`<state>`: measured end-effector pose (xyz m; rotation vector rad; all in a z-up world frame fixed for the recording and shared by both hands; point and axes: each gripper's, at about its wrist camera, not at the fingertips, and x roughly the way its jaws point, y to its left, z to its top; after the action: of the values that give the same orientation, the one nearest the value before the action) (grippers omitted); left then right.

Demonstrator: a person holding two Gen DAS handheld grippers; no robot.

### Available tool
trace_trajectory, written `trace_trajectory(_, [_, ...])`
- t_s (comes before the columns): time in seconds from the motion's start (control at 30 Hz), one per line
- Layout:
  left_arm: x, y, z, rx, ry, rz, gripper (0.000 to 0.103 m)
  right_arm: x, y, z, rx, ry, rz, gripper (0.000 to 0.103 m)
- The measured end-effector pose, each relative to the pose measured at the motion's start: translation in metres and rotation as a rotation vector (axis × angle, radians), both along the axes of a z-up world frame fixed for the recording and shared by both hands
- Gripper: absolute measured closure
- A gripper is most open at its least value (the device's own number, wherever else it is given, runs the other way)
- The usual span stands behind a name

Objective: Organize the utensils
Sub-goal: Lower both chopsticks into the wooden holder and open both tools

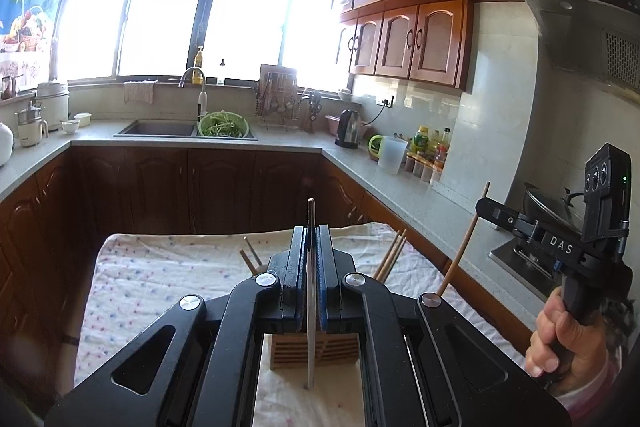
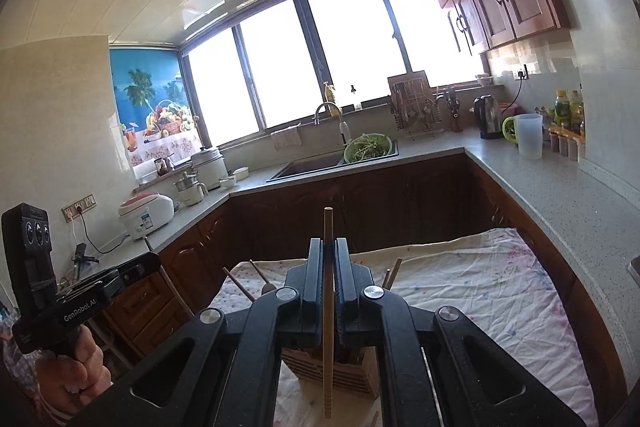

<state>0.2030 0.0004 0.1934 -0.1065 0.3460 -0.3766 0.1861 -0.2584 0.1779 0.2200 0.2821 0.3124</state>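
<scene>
My left gripper [image 1: 311, 239] is shut on a thin metal utensil [image 1: 310, 307] that stands upright between its jaws, above a slatted wooden utensil holder [image 1: 288, 351] on the cloth-covered table [image 1: 160, 267]. My right gripper [image 2: 329, 251] is shut on a wooden chopstick [image 2: 328, 347], held upright over the same holder [image 2: 348, 375]. The right gripper also shows in the left wrist view [image 1: 486, 205] with its chopstick [image 1: 460, 251]. The left gripper shows in the right wrist view [image 2: 154, 261]. Several chopsticks [image 1: 390, 257] stick up from the holder.
A grey counter [image 1: 380, 179] runs around the room with a sink [image 1: 160, 129], a green colander [image 1: 224, 125], a kettle [image 1: 349, 129], bottles [image 1: 430, 147] and a dish rack [image 1: 280, 99]. A wok [image 1: 548, 207] sits at the right. Rice cookers [image 2: 148, 215] stand at the left.
</scene>
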Motion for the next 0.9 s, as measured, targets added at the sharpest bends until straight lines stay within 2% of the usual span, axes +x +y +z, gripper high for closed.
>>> trace_trajectory(0.2, [0.023,-0.004,0.011,-0.002,-0.039,0.017,0.099,0.021,-0.002,0.013,-0.003,-0.034,-0.029,0.098])
trace_trajectory(0.4, [0.043,-0.015,0.008,0.014,-0.052,0.038,0.099,0.042,0.000,0.013,-0.011,-0.047,-0.054,0.098])
trace_trajectory(0.7, [0.067,-0.019,-0.011,-0.014,-0.029,0.054,0.099,0.067,-0.002,-0.008,0.013,-0.011,-0.072,0.098])
trace_trajectory(0.9, [0.072,-0.023,-0.031,-0.004,-0.003,0.072,0.099,0.070,-0.001,-0.026,0.024,0.009,-0.075,0.098])
